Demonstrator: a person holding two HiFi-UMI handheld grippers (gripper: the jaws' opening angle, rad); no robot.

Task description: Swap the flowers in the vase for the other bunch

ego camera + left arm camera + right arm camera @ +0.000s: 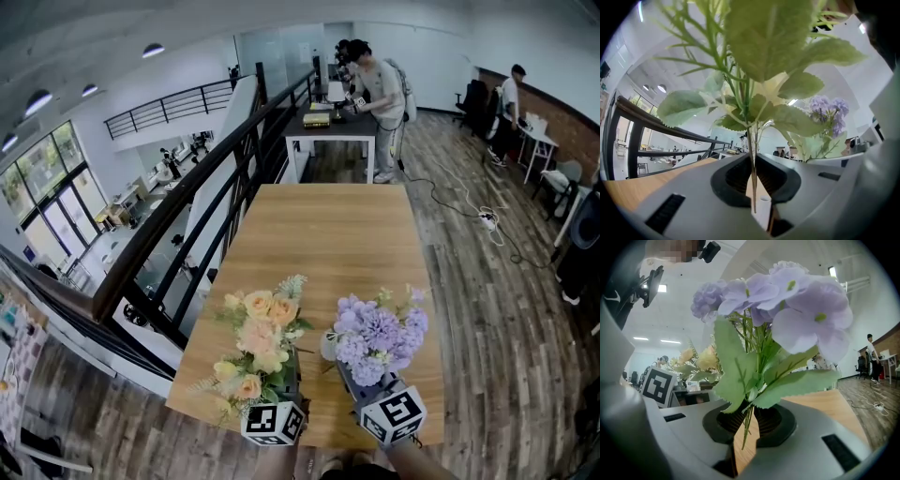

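A peach and yellow bunch (pixel 255 347) stands upright over the near left part of the wooden table (pixel 319 234). My left gripper (pixel 289 377) is shut on its thin stems (pixel 753 183), which are pinched between the dark pads. A purple bunch (pixel 377 339) stands to its right, and my right gripper (pixel 351 377) is shut on its green stems (pixel 746 423). Between the two bunches a small white vase (pixel 329 346) shows, mostly hidden by the purple flowers. Both grippers point roughly level, away from me.
A black railing (pixel 206 202) runs along the table's left side, with a drop to a lower floor beyond it. At a dark desk (pixel 330 122) past the far end a person (pixel 380 89) stands. Another person (pixel 509 103) is at the far right. A cable (pixel 473 216) lies on the wood floor.
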